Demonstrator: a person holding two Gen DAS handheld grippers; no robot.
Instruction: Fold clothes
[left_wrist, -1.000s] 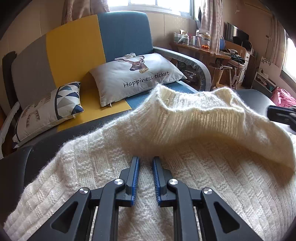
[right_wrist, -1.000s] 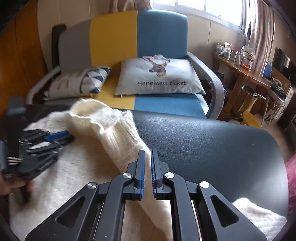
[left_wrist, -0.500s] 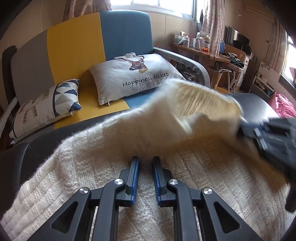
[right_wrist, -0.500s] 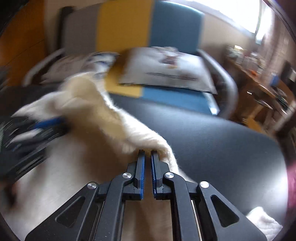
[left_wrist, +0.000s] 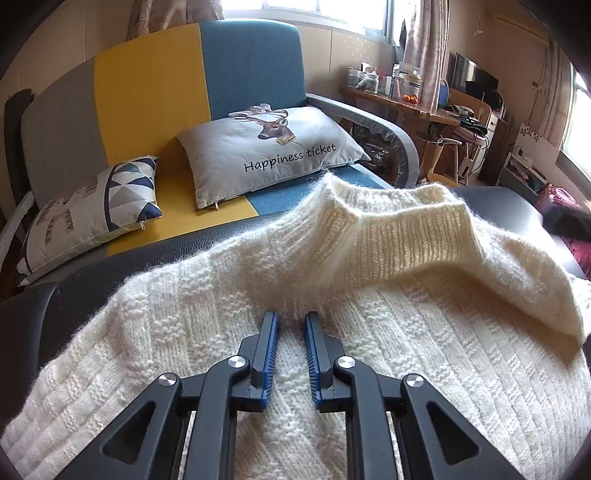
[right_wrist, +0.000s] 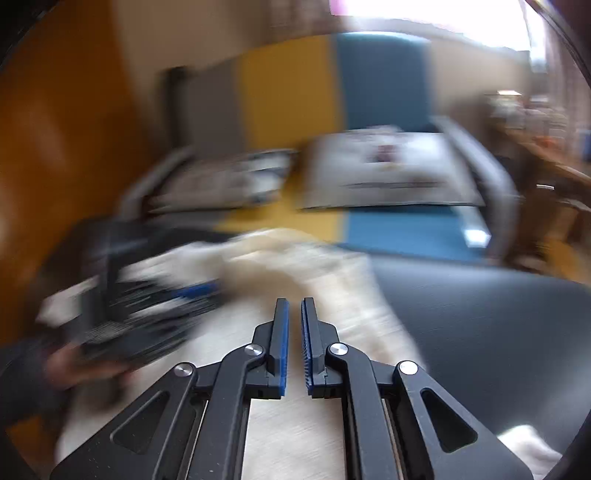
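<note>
A cream knit sweater (left_wrist: 406, 350) lies spread on a black leather surface (left_wrist: 92, 288). One sleeve (left_wrist: 424, 251) is folded across its upper part. My left gripper (left_wrist: 291, 321) rests low on the sweater's body with its jaws a little apart; the knit shows through the gap and nothing is pinched. In the blurred right wrist view, my right gripper (right_wrist: 294, 306) hovers over the sweater (right_wrist: 295, 266). Its jaws are opening, a narrow gap with nothing between them. The left gripper (right_wrist: 177, 299) appears there at the left, held by a hand (right_wrist: 74, 365).
Behind the surface stands a grey, yellow and blue sofa (left_wrist: 251, 66) with a deer pillow (left_wrist: 269, 147) and a triangle-patterned pillow (left_wrist: 92, 206). A cluttered wooden desk (left_wrist: 406, 103) is at the back right. Bare black leather (right_wrist: 498, 332) lies right of the sweater.
The right gripper carried the sleeve across the sweater, then let it go and left the left wrist view. The sleeve now lies folded over the body. The left gripper stayed put.
</note>
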